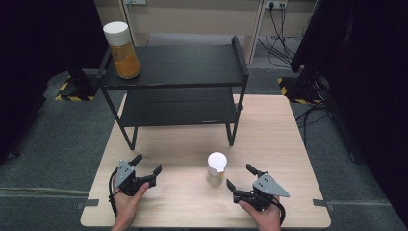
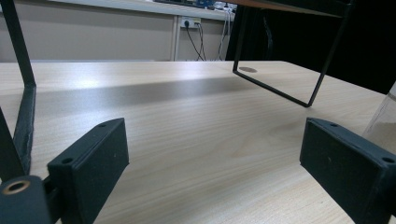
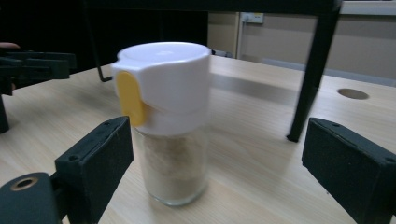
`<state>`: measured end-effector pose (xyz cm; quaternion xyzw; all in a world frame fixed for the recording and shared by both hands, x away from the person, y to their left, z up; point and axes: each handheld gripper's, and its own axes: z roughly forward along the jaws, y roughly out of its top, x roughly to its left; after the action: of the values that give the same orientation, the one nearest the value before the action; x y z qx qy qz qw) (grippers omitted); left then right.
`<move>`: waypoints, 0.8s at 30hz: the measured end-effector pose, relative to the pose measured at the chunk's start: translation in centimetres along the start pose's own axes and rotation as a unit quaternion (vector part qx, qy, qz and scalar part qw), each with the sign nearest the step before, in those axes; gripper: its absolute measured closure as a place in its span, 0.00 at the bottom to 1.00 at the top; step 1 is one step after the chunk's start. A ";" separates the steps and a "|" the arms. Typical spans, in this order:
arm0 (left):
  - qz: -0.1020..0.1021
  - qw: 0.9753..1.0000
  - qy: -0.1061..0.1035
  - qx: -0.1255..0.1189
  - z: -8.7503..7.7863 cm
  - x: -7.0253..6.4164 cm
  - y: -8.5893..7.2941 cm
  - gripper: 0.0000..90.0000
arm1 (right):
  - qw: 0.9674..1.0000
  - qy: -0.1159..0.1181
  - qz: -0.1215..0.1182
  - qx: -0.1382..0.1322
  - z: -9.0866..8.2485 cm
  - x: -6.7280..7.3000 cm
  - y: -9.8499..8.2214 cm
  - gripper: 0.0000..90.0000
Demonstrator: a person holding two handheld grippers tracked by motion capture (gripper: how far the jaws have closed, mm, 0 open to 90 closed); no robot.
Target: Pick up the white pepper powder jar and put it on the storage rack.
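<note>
We aim the right gripper (image 1: 238, 177), jaws spread wide, at the small glass shaker jar with white cap and yellow tab (image 1: 216, 168), standing upright on the pale wooden table (image 1: 279, 139) at the gripper's ten o'clock. We judge a level grasp on the glass below the cap best. The left gripper (image 1: 148, 164) waits released, at the jar's nine o'clock.
</note>
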<state>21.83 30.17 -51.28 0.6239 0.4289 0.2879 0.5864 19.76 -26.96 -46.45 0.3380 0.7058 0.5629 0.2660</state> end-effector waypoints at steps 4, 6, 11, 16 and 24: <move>-0.002 1.000 -0.001 -0.001 0.0 0.1 0.0 0.08 | 1.000 0.008 -0.005 0.008 1.3 0.6 0.1 0.11; -0.002 1.000 0.000 -0.001 0.0 0.0 0.0 0.08 | 1.000 0.009 -0.008 0.013 2.0 1.0 0.0 0.12; 0.000 1.000 0.000 -0.001 0.0 0.0 0.0 0.08 | 1.000 0.013 -0.008 0.022 3.5 1.4 -0.1 0.14; -0.001 1.000 -0.001 -0.001 0.0 0.0 0.0 0.08 | 0.999 0.015 -0.012 0.028 4.5 1.7 0.3 0.17; -0.001 1.000 0.000 -0.001 0.0 0.0 0.0 0.08 | 0.999 0.011 -0.019 0.038 5.6 2.0 0.8 0.21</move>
<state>21.79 30.18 -51.32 0.6228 0.4291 0.2884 0.5872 22.87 -21.81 -46.94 0.3280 0.7357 0.5347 0.2556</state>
